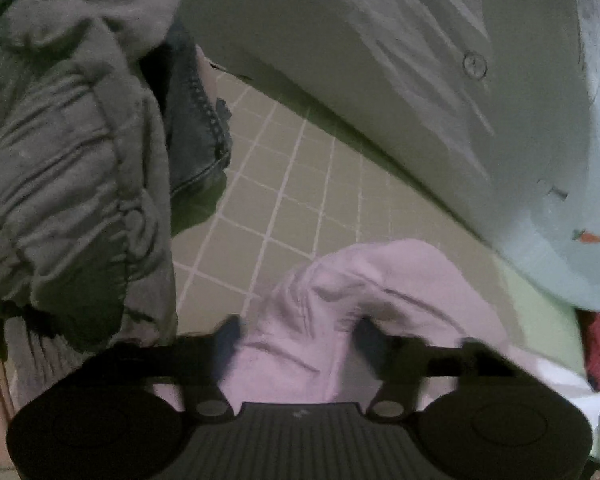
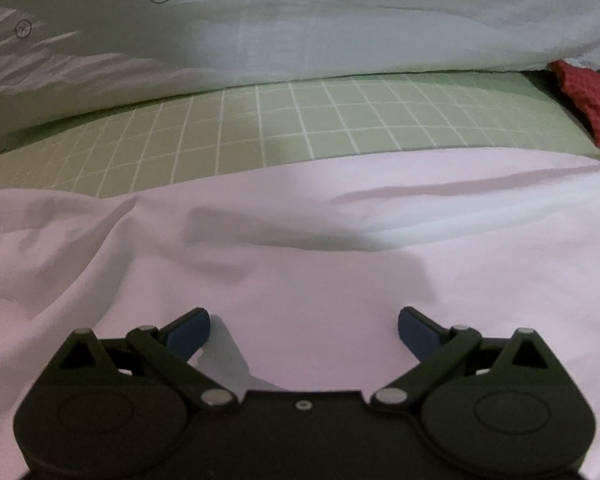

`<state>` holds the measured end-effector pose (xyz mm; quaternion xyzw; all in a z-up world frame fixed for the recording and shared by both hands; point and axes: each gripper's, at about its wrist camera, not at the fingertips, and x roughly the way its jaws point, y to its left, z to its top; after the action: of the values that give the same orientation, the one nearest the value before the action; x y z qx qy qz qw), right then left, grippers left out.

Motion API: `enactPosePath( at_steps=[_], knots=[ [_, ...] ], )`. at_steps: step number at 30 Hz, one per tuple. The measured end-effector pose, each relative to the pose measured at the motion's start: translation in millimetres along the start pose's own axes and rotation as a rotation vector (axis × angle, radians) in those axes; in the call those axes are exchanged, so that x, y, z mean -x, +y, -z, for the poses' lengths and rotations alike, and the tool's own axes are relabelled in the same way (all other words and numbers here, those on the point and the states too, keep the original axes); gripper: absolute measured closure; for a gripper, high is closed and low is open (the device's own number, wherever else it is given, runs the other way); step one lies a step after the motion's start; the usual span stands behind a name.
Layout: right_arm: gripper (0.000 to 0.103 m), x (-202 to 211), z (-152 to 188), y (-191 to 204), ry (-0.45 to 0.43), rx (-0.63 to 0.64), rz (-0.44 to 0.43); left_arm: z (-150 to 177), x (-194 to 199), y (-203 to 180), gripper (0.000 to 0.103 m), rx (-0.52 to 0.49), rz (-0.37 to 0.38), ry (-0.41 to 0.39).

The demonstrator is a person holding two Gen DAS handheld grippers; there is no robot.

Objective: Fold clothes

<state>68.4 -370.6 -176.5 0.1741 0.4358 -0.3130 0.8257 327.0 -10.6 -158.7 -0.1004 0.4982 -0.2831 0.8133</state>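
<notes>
Garment point(image 2: 300, 240) lies on checked sheet point(image 2: 260, 120); pillow point(image 2: 340, 32) behind it; clothes heap point(image 1: 68, 160) to the left.

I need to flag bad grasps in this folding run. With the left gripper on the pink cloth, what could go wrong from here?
1. The left gripper has only a bunched ridge of the pink cloth between its fingers; it may slip or lift crooked.
2. The grey garment hangs close beside it and could snag.
3. The right gripper is open over the cloth, leaving that side unheld.
</notes>
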Motion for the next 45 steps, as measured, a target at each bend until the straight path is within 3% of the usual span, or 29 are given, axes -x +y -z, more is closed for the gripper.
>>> enactPosePath(
  at_steps=[1,3,10,16,20,25,30,37,42,45],
  knots=[
    [0.001,1,1,-1,-0.001,-0.002,0.002,0,4,-1,0.083,-0.001,0.006,-0.008],
    [0.001,2,5,-2,-0.012,-0.003,0.006,0,13,-7,0.089,-0.006,-0.003,-0.028],
    [0.001,15,27,-8,-0.041,0.001,0.032,3,86,-11,0.092,0.013,0.016,-0.104],
    [0.001,30,48,-16,-0.049,0.013,0.067,14,148,-24,0.092,0.024,0.032,-0.128],
    [0.001,36,57,-23,-0.044,-0.007,0.077,16,167,-23,0.092,0.011,0.01,-0.124],
    [0.001,27,41,-22,-0.041,0.006,0.034,20,142,-4,0.091,0.088,-0.043,-0.053],
    [0.002,12,-2,-13,-0.076,0.097,-0.031,25,113,10,0.089,0.104,-0.106,-0.005],
    [0.0,-44,-33,6,-0.028,0.119,-0.06,18,74,22,0.081,0.139,-0.159,0.012],
    [0.0,-49,-37,2,-0.058,0.074,-0.08,15,57,23,0.068,0.099,-0.213,0.024],
    [0.0,-52,-39,3,-0.076,0.043,-0.067,19,53,25,0.053,0.075,-0.239,0.027]
  ],
)
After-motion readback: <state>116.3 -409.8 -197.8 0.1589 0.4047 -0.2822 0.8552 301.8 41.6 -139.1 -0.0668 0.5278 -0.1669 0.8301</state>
